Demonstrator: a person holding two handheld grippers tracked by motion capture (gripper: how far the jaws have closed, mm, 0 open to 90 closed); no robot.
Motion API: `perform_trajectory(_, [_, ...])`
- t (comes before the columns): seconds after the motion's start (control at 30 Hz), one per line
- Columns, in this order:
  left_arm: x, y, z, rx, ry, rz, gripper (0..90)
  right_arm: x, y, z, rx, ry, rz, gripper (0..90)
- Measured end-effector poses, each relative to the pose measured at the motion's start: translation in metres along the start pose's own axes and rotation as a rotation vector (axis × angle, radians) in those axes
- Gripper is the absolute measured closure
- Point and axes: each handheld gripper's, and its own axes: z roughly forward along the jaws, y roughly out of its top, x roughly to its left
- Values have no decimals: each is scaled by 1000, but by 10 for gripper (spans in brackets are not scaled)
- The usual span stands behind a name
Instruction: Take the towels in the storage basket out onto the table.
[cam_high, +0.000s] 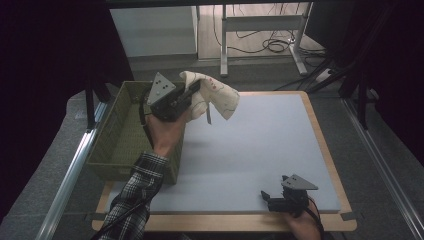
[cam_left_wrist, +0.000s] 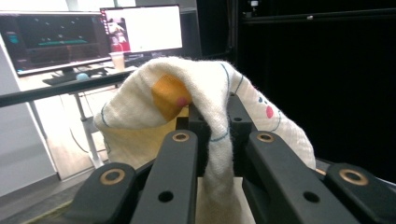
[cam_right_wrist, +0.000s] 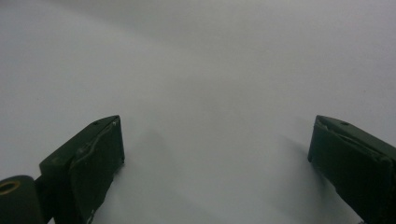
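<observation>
Up above the near edge of the green basket (cam_high: 118, 142), the left hand-held gripper (cam_high: 192, 91) is held in the air, arm stretched forward in a checked sleeve (cam_high: 135, 197). Its jaws are squeezed tight on a cream cloth (cam_high: 216, 95) with small coloured marks, which droops over them. Down at the near edge of the grey tabletop (cam_high: 260, 145), the right hand-held gripper (cam_high: 266, 196) rests low, its jaws wide apart and holding nothing.

the cloth (cam_high: 219, 95) is cream white, with an orange patch, small pink dots and thin blue lines. the basket (cam_high: 116, 141) is olive green. the worktop (cam_high: 260, 145) has a pale grey mat and a light wood edge. the left tongs (cam_left_wrist: 218, 133) are black. the sleeve (cam_high: 135, 192) has a black and white check pattern.
</observation>
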Motion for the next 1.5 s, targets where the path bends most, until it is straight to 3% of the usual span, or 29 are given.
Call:
perform_trajectory(0.57, [-36,-37,38,48,-74,-40,847,0,0,0,-1,2,-3,37])
perform_trajectory(0.77, [-49,-57,51,60,-102,-88,846,0,0,0,-1,2,-3,37])
perform_trajectory(1.0, [-64,-85,67,109,-130,-97,845,0,0,0,-1,1,-4,37])
perform_trajectory(1.3, [-75,-123,79,180,-164,-148,844,0,0,0,-2,1,-5,37])
perform_trajectory(1.5, [-81,-149,82,253,-180,-139,840,0,0,0,-2,0,-6,37])
